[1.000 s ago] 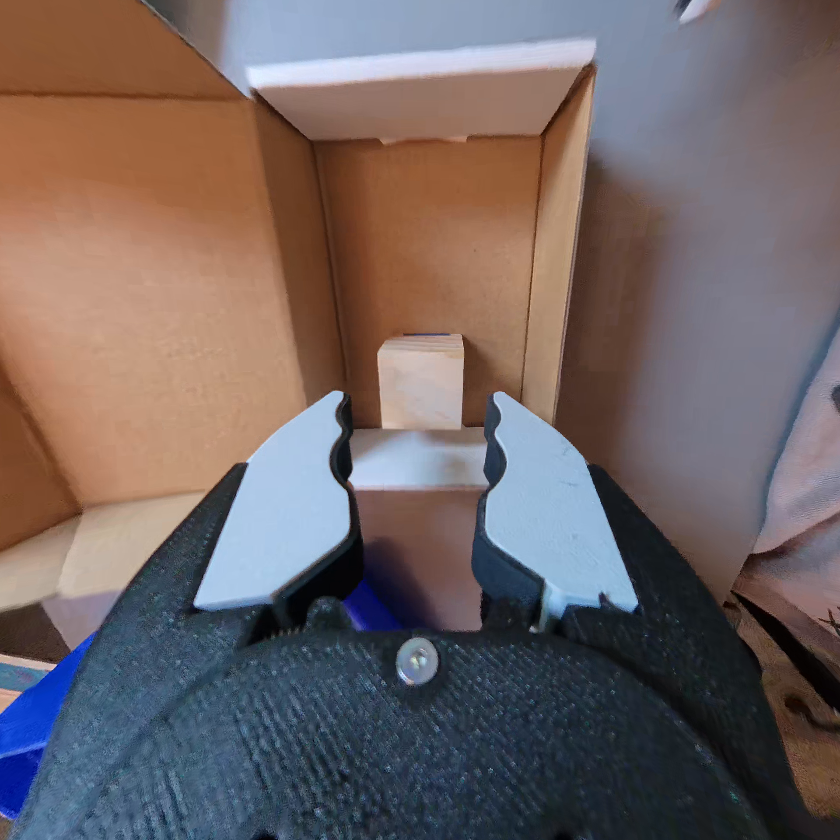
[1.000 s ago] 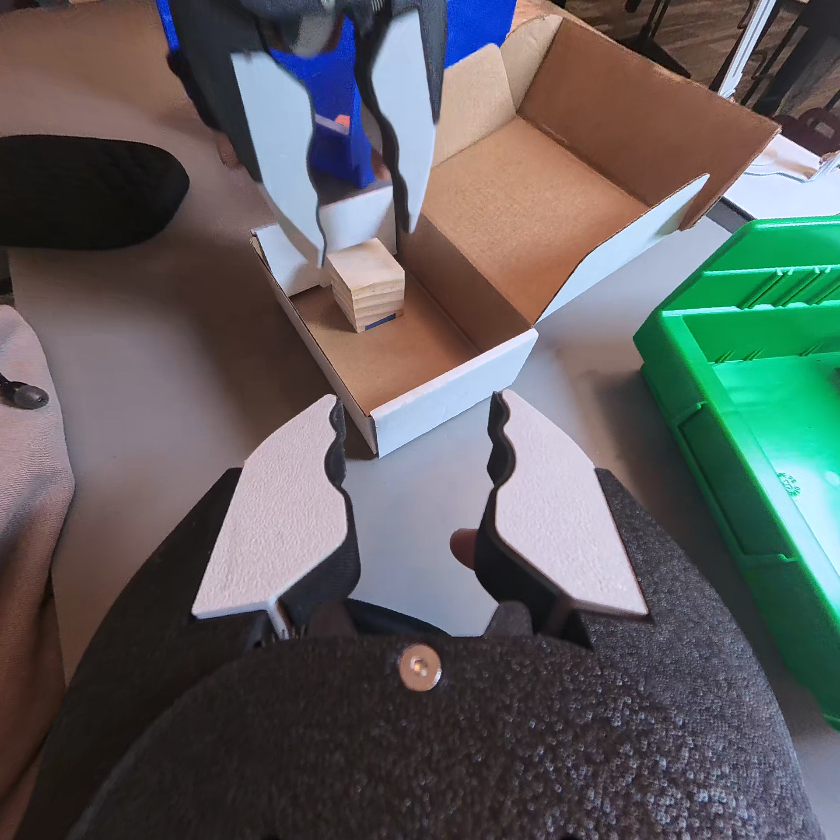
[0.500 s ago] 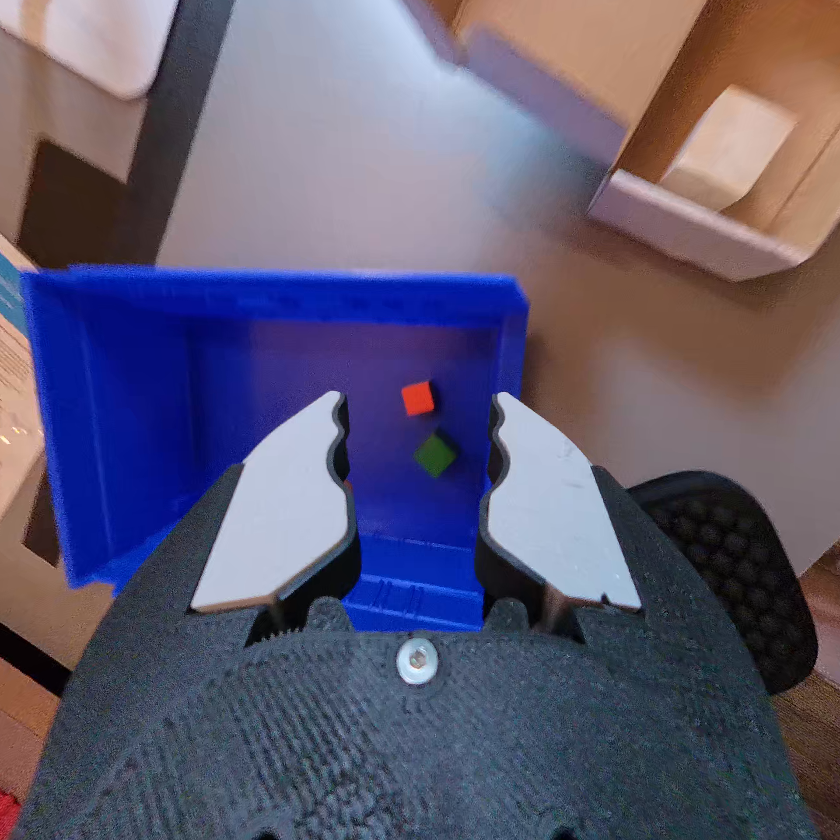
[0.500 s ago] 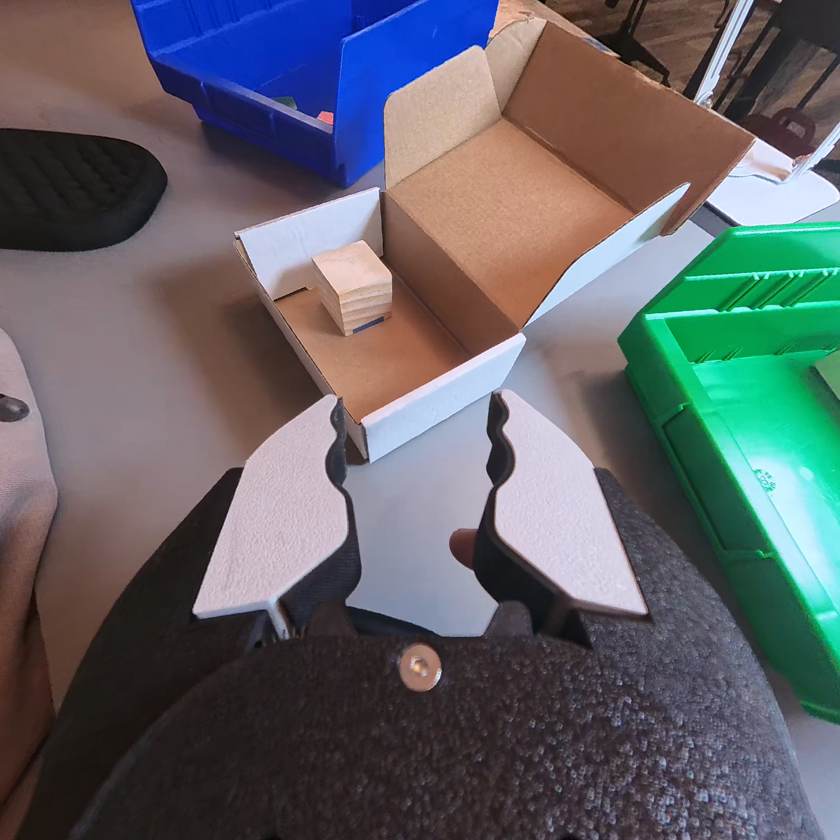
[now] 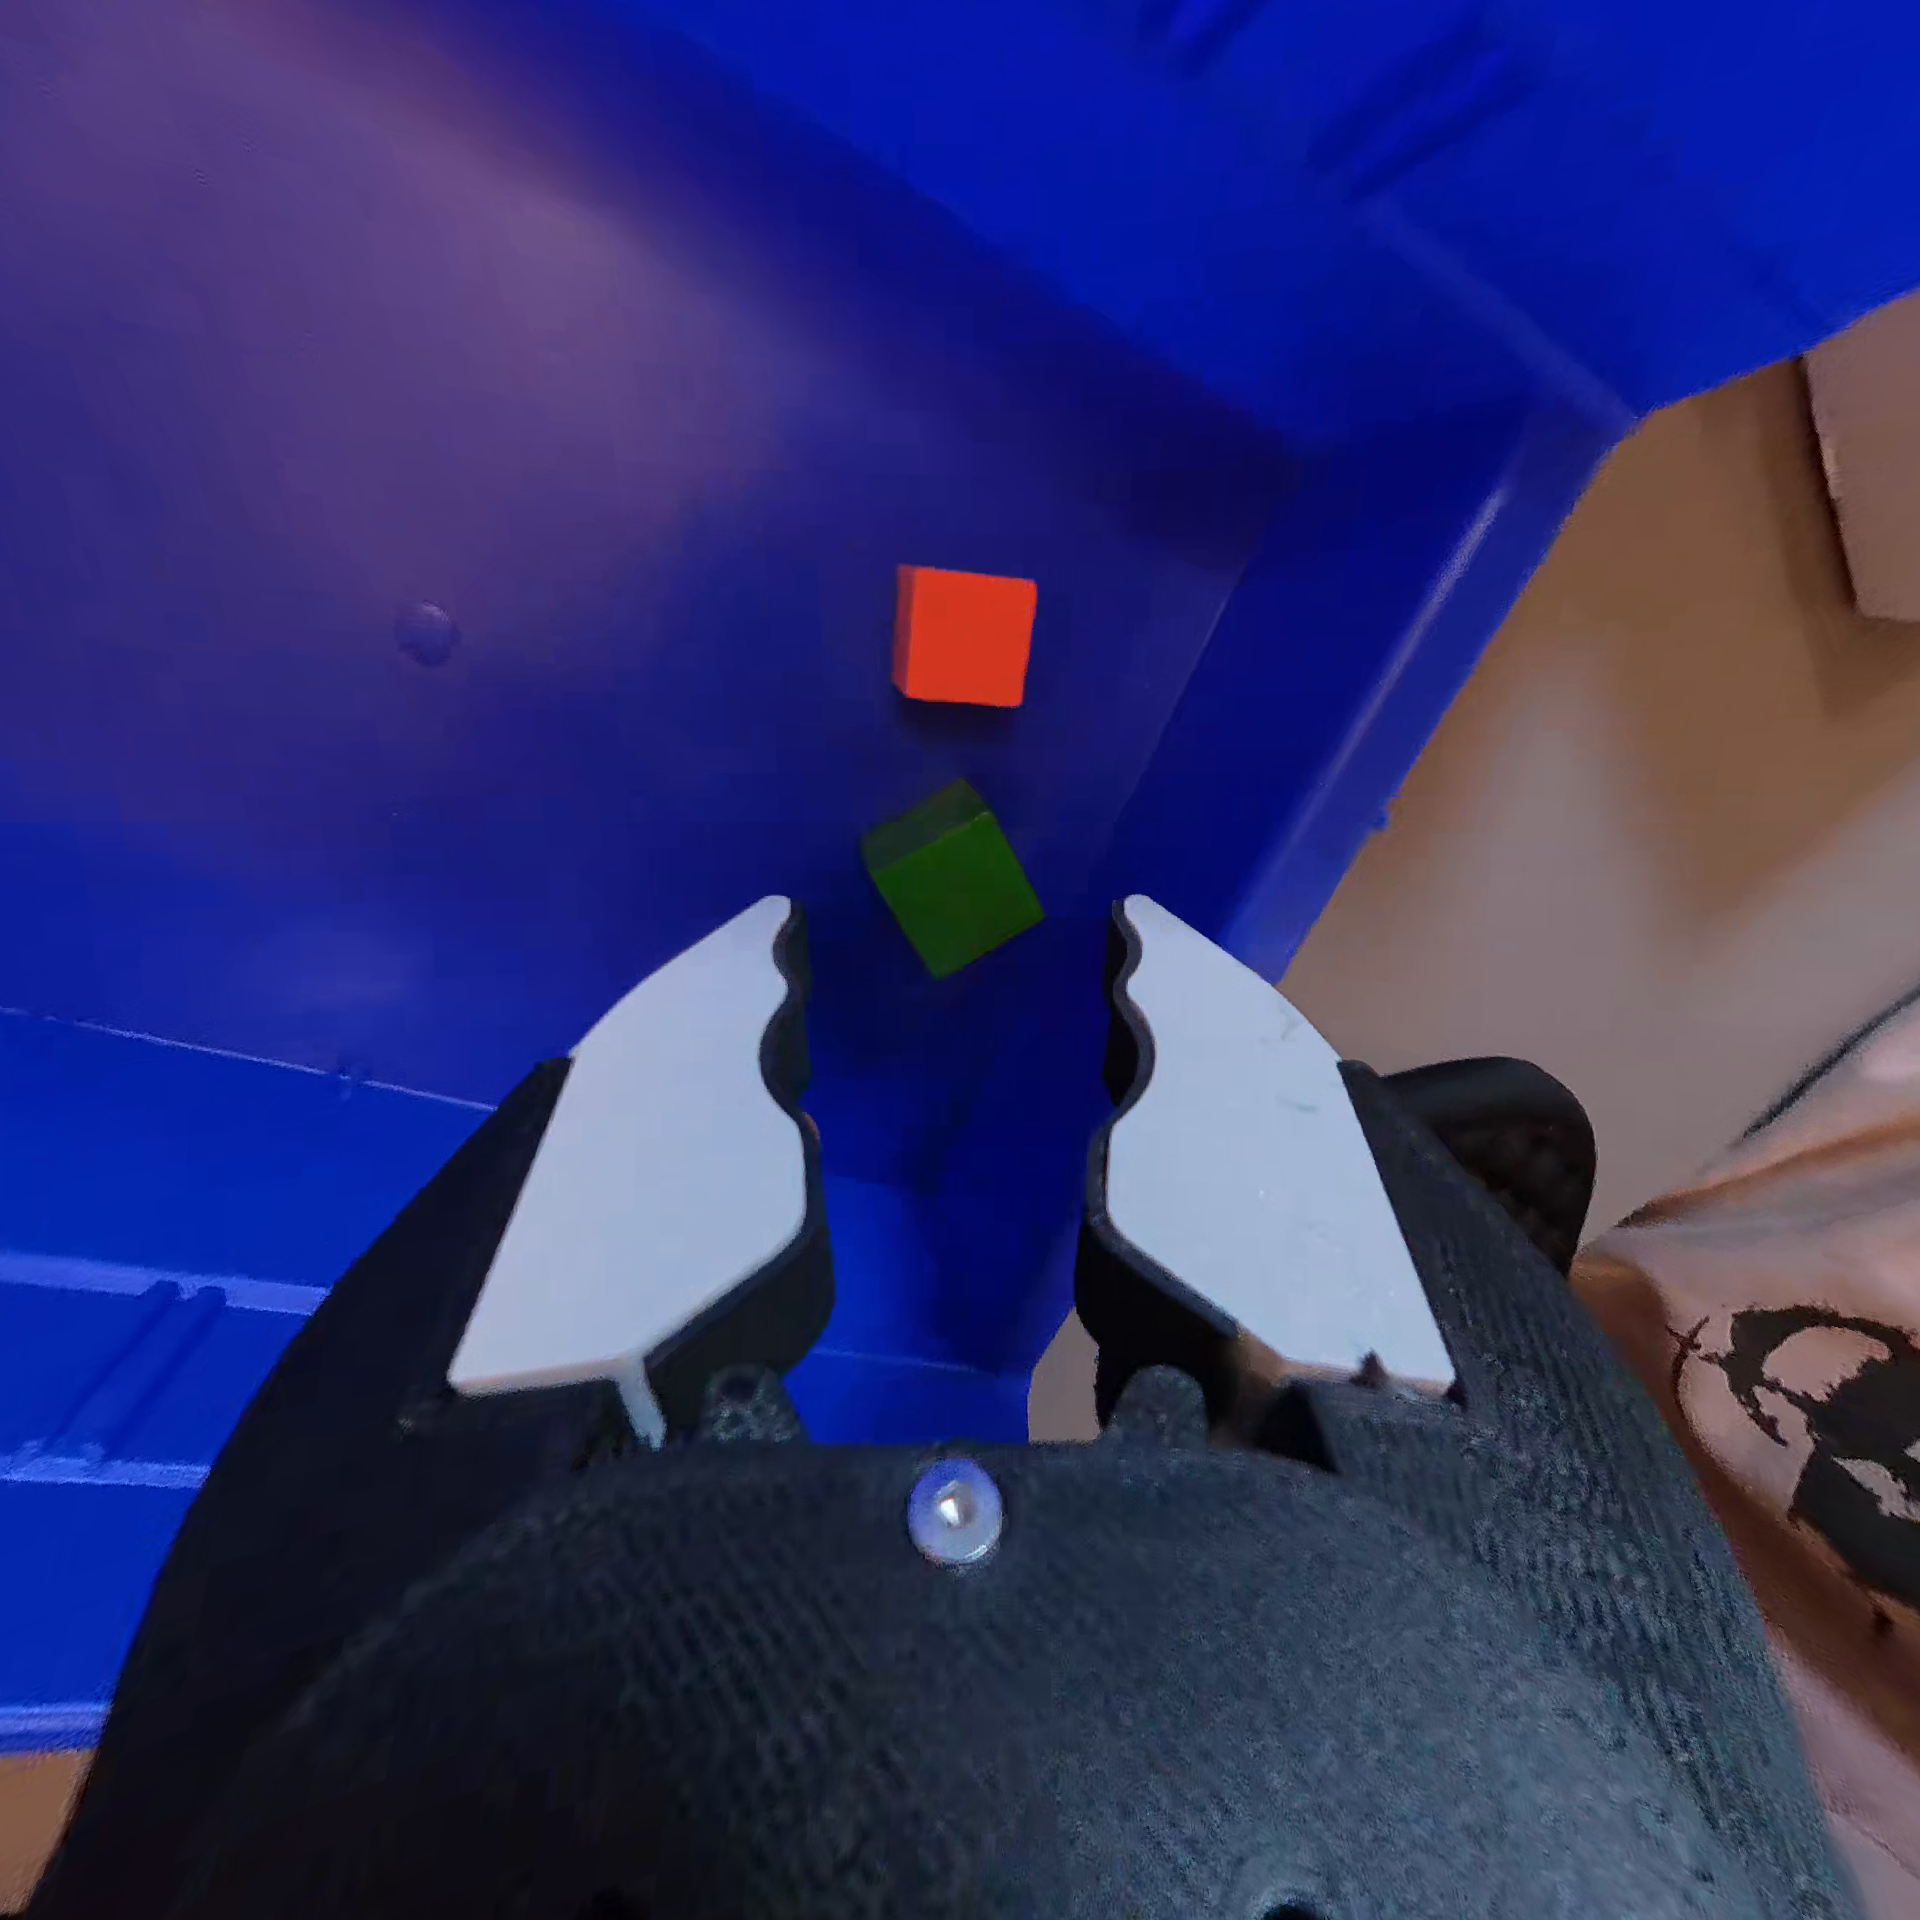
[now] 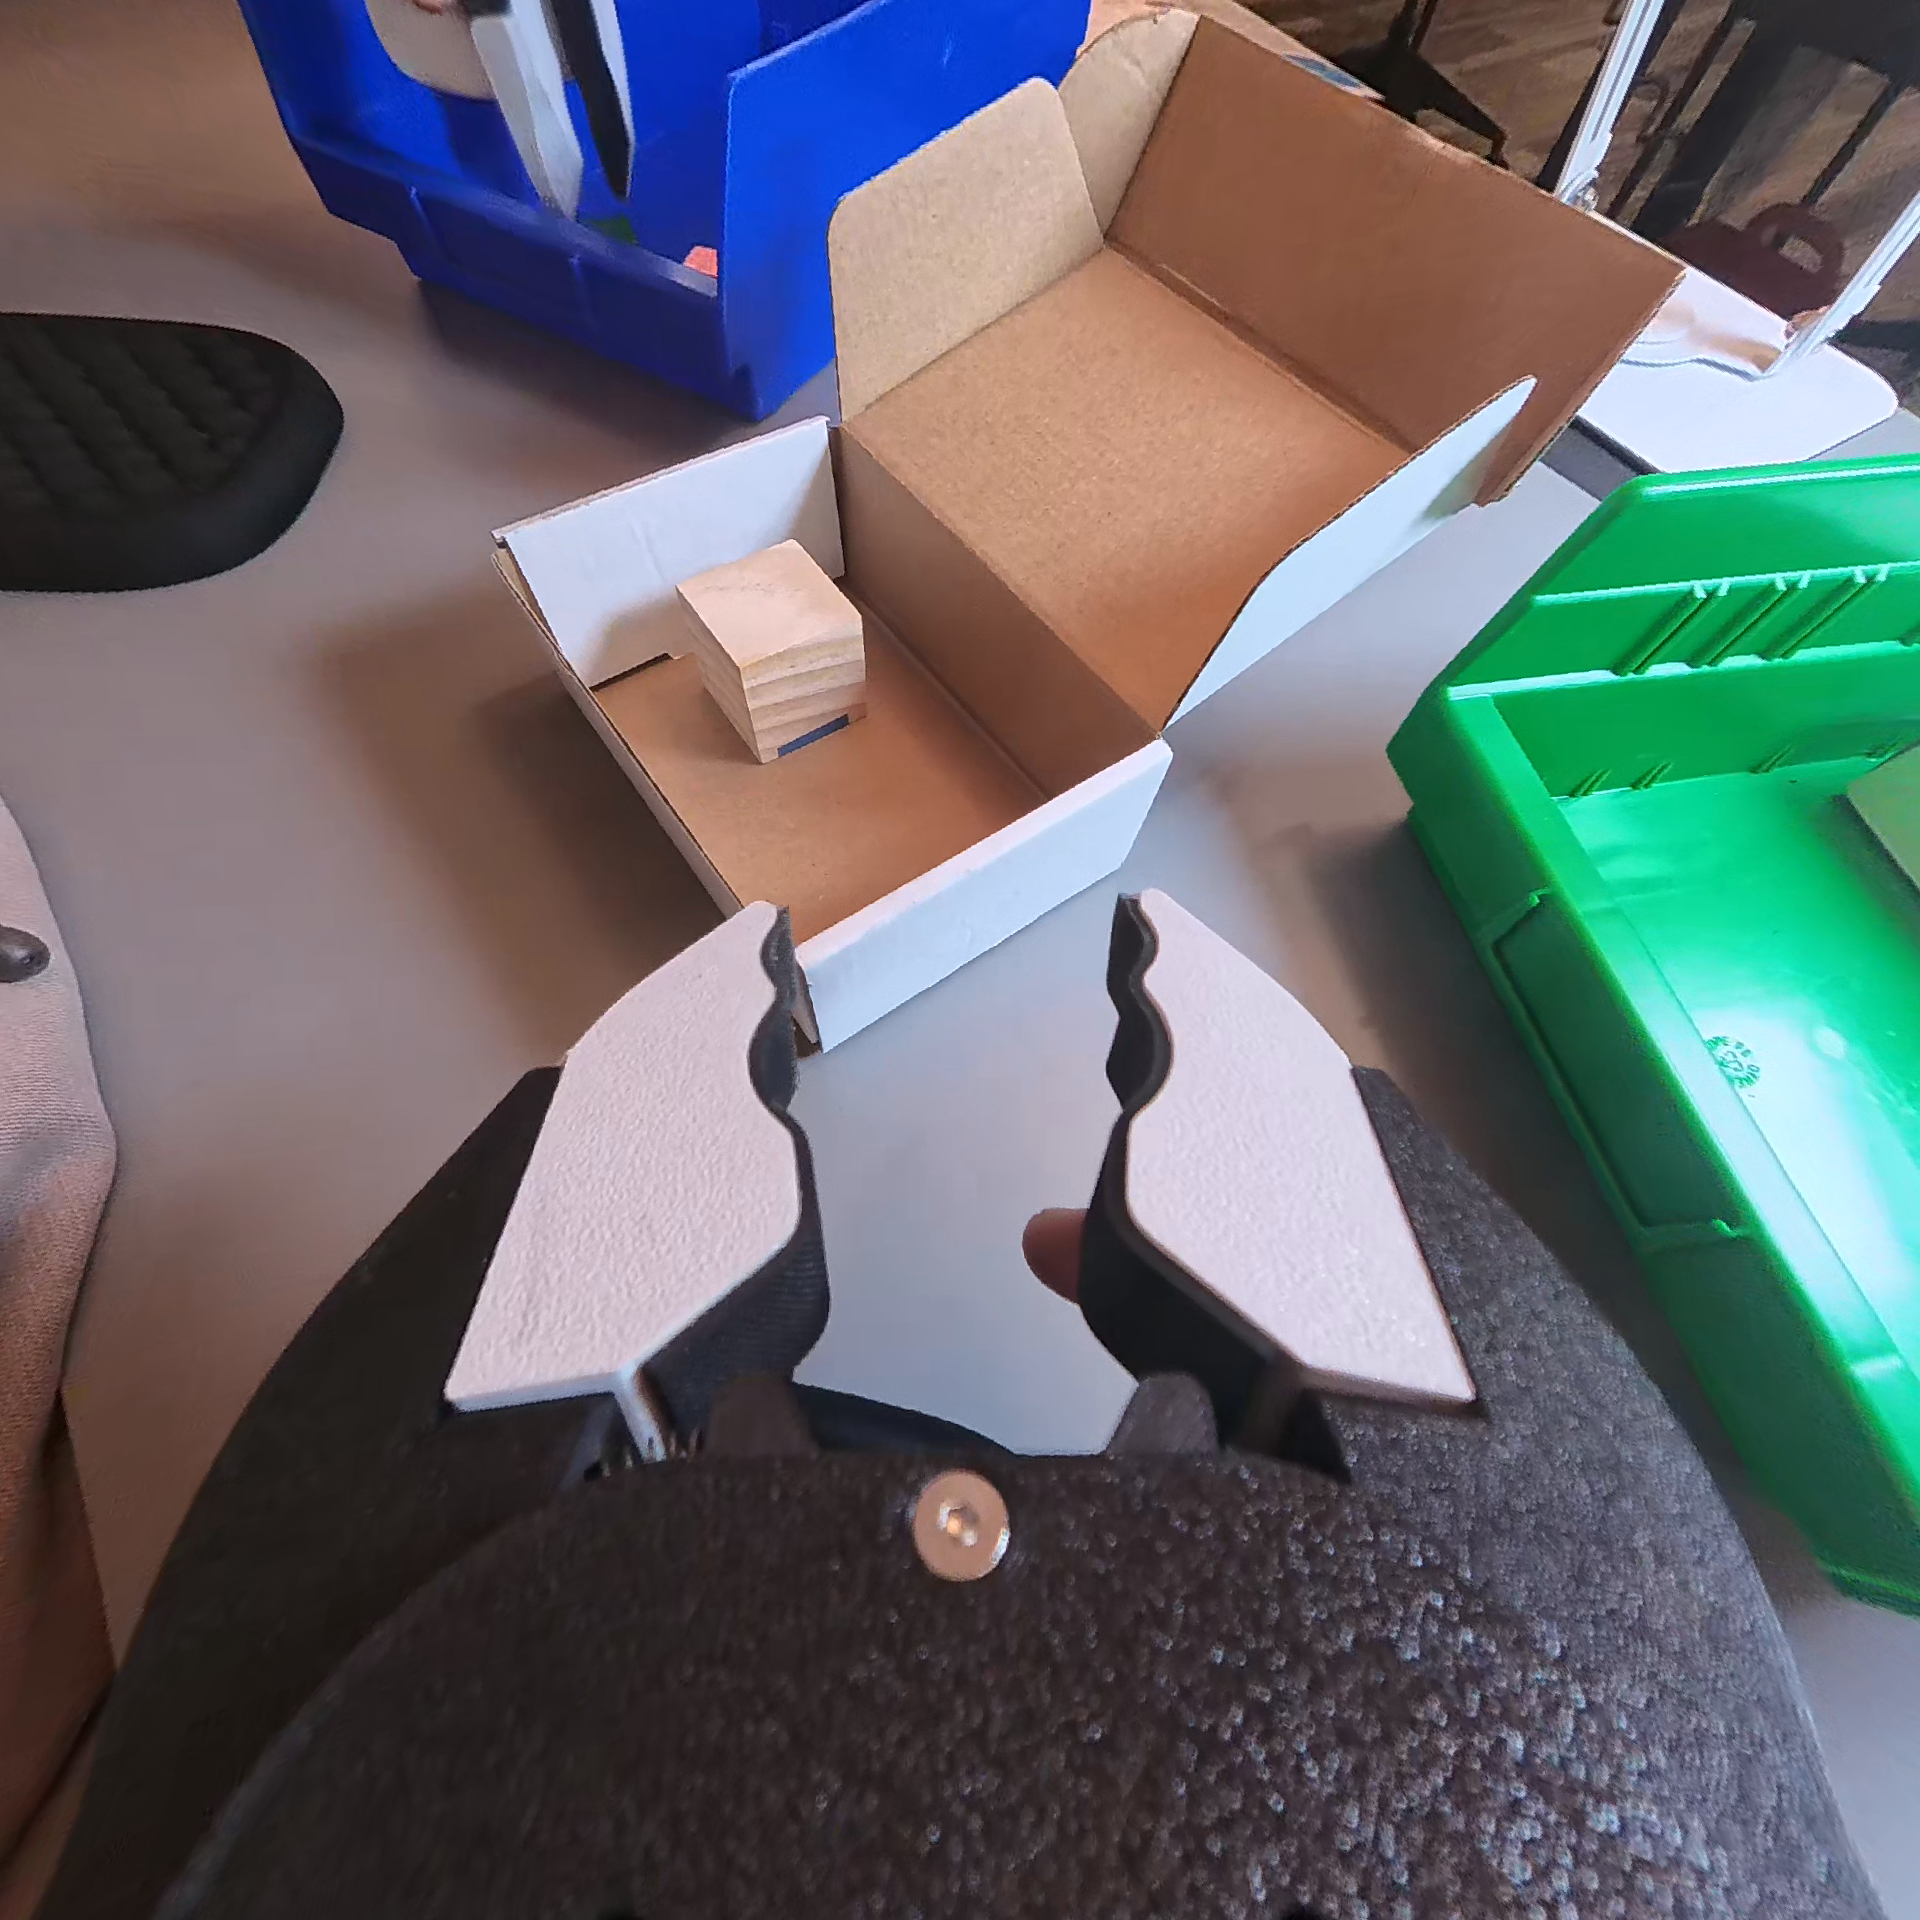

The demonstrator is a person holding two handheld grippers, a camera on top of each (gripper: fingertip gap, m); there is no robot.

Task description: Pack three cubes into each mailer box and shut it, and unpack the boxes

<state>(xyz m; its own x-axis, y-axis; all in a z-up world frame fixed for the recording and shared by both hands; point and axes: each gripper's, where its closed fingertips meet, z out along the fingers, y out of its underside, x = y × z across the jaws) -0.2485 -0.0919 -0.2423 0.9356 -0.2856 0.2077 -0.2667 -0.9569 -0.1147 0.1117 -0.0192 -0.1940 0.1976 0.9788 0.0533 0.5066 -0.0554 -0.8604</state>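
A: While the mailer box [image 6: 997, 582] is sitting open on the grey surface [image 6: 312, 831], what is lying in it?

B: One pale wooden cube [image 6: 774, 665] is standing on the cardboard floor, close to the white end wall and the lid's hinge. The lid is leaning back with its flaps spread.

A: Are other cubes showing?

B: Two, in the blue bin [image 5: 416, 520]. A red cube [image 5: 964, 636] is resting flat near the bin's right wall, and a green cube [image 5: 951, 878] is sitting just in front of it, turned at an angle, apart from it.

A: How are the tongs standing?

B: The left tongs [image 5: 951, 935] are hanging spread wide over the bin floor, just short of the green cube, gripping nothing. From the right wrist view they [image 6: 577, 114] are dipping into that bin. The right tongs [image 6: 951, 935] are also gaping wide and empty, hovering over the surface at the box's near corner.

A: Anything beside the box?

B: A green bin [image 6: 1621, 935] is lying to its right, the blue bin [image 6: 582, 260] beyond it, and a black pad [image 6: 135, 447] far left.
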